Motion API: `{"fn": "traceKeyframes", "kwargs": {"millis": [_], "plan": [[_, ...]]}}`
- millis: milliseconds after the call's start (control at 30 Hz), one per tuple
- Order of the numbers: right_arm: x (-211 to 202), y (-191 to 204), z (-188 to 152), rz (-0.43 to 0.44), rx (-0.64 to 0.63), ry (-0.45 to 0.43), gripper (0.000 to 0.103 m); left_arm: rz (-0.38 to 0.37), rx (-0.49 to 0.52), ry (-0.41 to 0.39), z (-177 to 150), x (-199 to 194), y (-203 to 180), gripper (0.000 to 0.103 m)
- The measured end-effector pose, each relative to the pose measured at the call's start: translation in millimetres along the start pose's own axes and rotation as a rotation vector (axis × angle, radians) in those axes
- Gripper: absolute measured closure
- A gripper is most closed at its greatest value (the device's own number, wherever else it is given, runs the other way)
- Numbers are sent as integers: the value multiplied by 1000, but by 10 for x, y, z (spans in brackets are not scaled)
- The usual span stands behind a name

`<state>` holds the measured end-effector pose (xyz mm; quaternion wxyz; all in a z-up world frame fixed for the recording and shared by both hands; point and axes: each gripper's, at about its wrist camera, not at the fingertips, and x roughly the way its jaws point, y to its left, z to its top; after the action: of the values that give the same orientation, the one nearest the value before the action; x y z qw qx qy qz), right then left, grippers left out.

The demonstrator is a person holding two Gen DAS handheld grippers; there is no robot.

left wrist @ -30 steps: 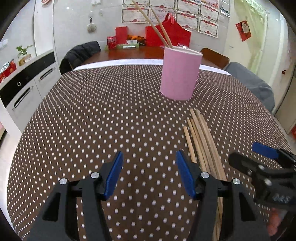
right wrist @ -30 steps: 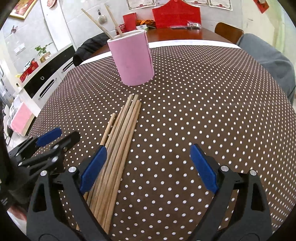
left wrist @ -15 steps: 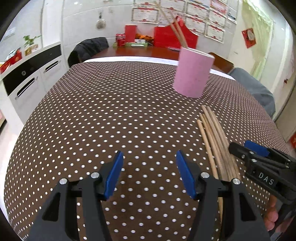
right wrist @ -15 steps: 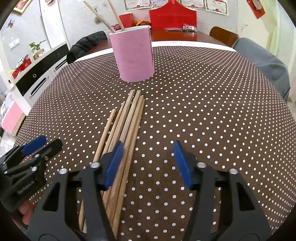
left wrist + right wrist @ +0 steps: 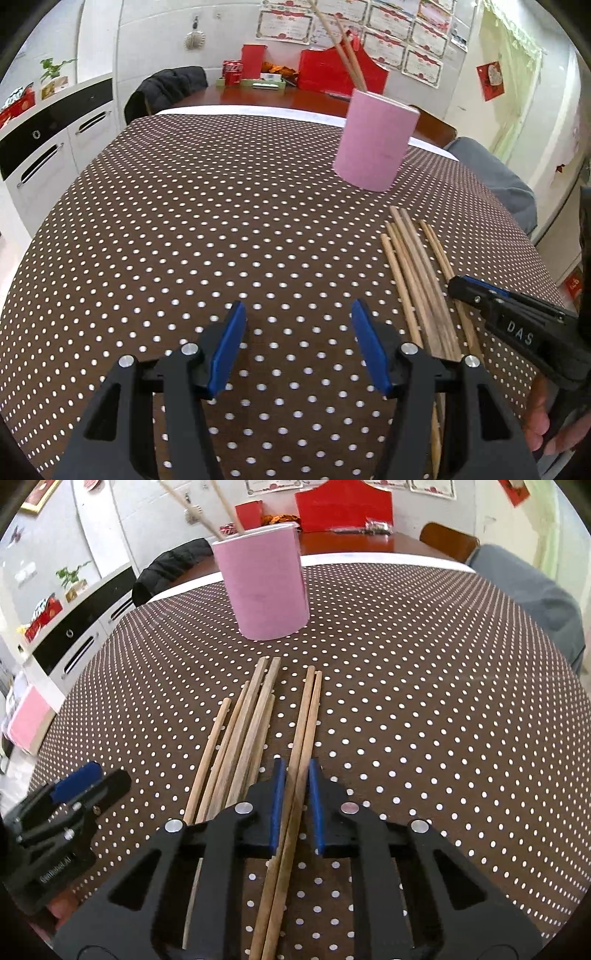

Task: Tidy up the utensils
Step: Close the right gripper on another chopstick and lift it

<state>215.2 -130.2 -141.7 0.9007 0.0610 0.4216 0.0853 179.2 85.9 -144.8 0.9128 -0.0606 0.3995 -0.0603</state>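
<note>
A pink cylindrical holder (image 5: pixel 265 587) with two chopsticks in it stands on the brown dotted tablecloth; it also shows in the left wrist view (image 5: pixel 373 140). Several wooden chopsticks (image 5: pixel 240 731) lie in a bundle in front of it, also seen in the left wrist view (image 5: pixel 413 273). My right gripper (image 5: pixel 295 797) is closed around a pair of chopsticks (image 5: pixel 308 709), set apart to the right of the bundle. My left gripper (image 5: pixel 297 343) is open and empty over the cloth, left of the bundle. The right gripper shows at the right in the left wrist view (image 5: pixel 509 321).
A dark coat hangs on a chair (image 5: pixel 166 92) behind the table. Red boxes and bags (image 5: pixel 332 70) sit on a wooden table at the back. A white cabinet (image 5: pixel 48 147) stands at left. A grey seat (image 5: pixel 535 602) is at right.
My right gripper moved forward and left over the chopsticks and closed on a pair, which now lies apart from the bundle. My left gripper stayed open and shifted slightly left.
</note>
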Motion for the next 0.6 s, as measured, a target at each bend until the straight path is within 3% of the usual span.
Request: {"fn": "traceKeyframes", "kwargs": {"millis": [300, 533, 600], "plan": [[-74, -156, 25, 35, 41, 16, 88, -30, 9, 9, 22, 55, -152, 44], [-67, -178, -1, -58, 19, -5, 87, -26, 8, 12, 38, 91, -226, 44], [-71, -133, 0, -55, 7, -1, 74, -33, 3, 13, 42, 91, -242, 44]]}}
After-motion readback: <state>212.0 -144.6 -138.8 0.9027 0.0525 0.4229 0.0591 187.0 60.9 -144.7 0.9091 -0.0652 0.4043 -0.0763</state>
